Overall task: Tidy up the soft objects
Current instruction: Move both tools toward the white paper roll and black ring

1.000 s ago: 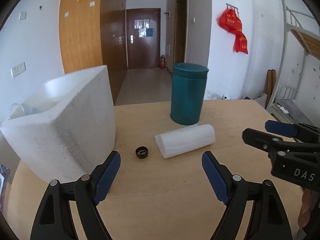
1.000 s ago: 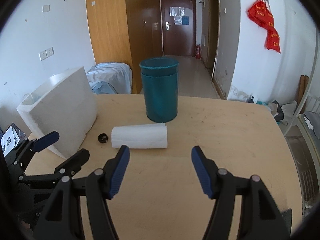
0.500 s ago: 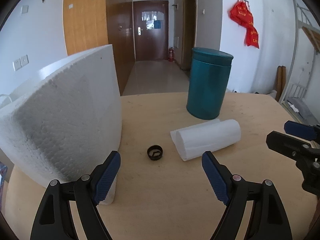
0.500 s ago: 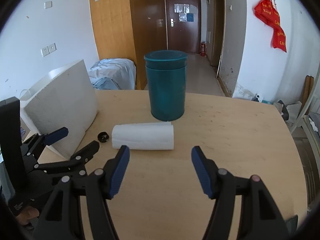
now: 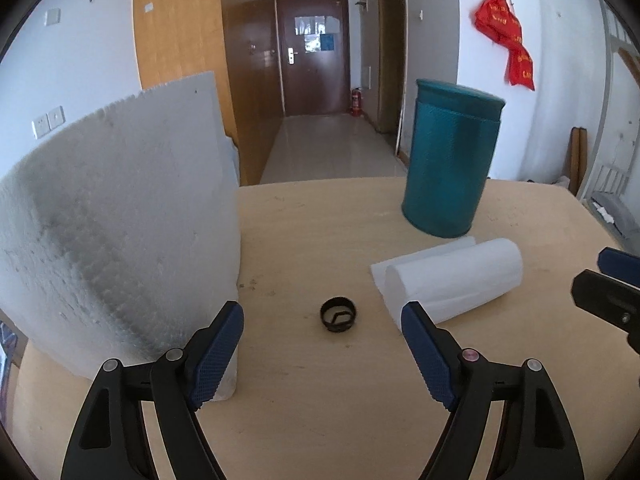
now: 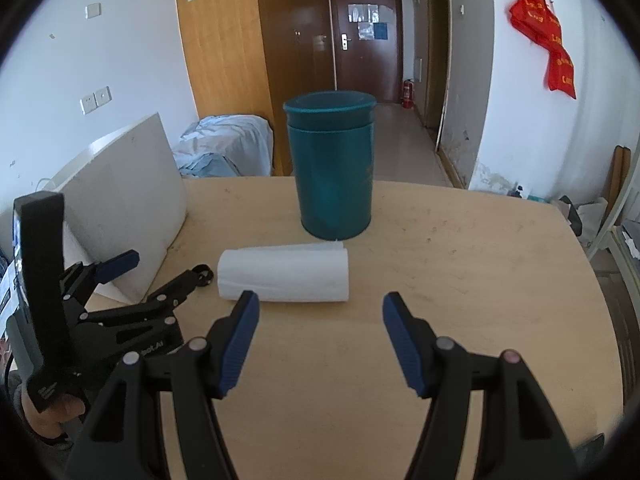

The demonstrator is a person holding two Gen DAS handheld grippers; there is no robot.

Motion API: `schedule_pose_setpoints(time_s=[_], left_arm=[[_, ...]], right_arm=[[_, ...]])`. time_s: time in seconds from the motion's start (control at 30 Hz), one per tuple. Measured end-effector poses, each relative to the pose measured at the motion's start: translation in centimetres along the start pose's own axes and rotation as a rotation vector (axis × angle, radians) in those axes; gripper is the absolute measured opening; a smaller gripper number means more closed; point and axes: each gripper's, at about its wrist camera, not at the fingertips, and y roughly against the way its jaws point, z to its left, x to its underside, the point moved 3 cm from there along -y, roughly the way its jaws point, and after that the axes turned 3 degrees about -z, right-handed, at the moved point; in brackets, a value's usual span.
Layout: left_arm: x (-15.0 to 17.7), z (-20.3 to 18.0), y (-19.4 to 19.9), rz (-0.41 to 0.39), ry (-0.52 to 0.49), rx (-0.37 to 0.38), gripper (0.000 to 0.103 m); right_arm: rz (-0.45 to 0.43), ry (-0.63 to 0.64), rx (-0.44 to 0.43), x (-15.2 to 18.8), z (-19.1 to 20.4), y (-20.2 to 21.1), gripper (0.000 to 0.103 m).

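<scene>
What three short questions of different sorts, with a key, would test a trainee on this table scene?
1. True or false: the white foam roll stands upright.
2. Which lies nearest the black ring? A) teal canister B) foam roll C) red cloth
3. Fill in: both the left hand-held gripper and the right hand-held gripper are ____.

Key: 1 false, it lies on its side; 2 B; 3 open.

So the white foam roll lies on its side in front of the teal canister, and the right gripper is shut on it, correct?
Not quite. The white foam roll does lie on its side in front of the teal canister, but the right gripper is open and short of the roll, touching nothing. The right wrist view shows this.
</scene>
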Motion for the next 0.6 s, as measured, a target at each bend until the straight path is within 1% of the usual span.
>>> schedule_pose_setpoints(time_s=[0.17, 0.6], left_arm=[[0.4, 0.0, -1.2, 0.04, 0.009, 0.003, 0.074], [0.8, 0.0, -2.8, 0.096, 0.016, 0.021, 0.074]], right_arm=[[-0.001, 0.005, -0.001, 0.0, 0.1, -0.1, 0.068], [0.0, 0.0, -0.001, 0.0, -0.2, -0.3, 0.068]])
